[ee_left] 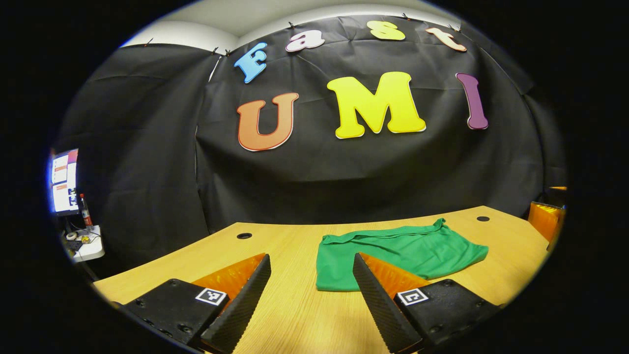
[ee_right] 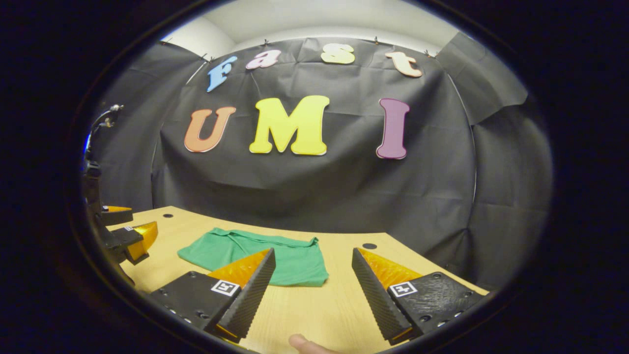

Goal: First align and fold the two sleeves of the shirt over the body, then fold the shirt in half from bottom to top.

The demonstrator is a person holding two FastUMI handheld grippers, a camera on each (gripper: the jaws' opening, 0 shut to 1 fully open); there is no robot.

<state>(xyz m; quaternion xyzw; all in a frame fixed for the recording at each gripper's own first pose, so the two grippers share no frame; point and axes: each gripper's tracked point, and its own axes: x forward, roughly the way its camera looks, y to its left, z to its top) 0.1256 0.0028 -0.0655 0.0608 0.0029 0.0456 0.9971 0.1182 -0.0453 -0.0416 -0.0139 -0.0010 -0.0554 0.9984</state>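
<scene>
Green cloth shirt (ee_left: 400,253) lies compactly folded on pale wooden tabletop (ee_left: 295,314); folding looks finished. Left tongs (ee_left: 312,300) and right tongs (ee_right: 313,295) gape empty above it, so likely only withdrawal remains.

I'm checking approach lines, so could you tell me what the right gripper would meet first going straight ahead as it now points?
Probably bare table, with the green shirt just left of the right gripper's line; depth is unclear.

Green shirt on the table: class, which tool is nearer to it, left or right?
Roughly equal. The left tool has the shirt ahead on its right side; the right tool has it ahead on its left. Both are open, neither touching.
</scene>
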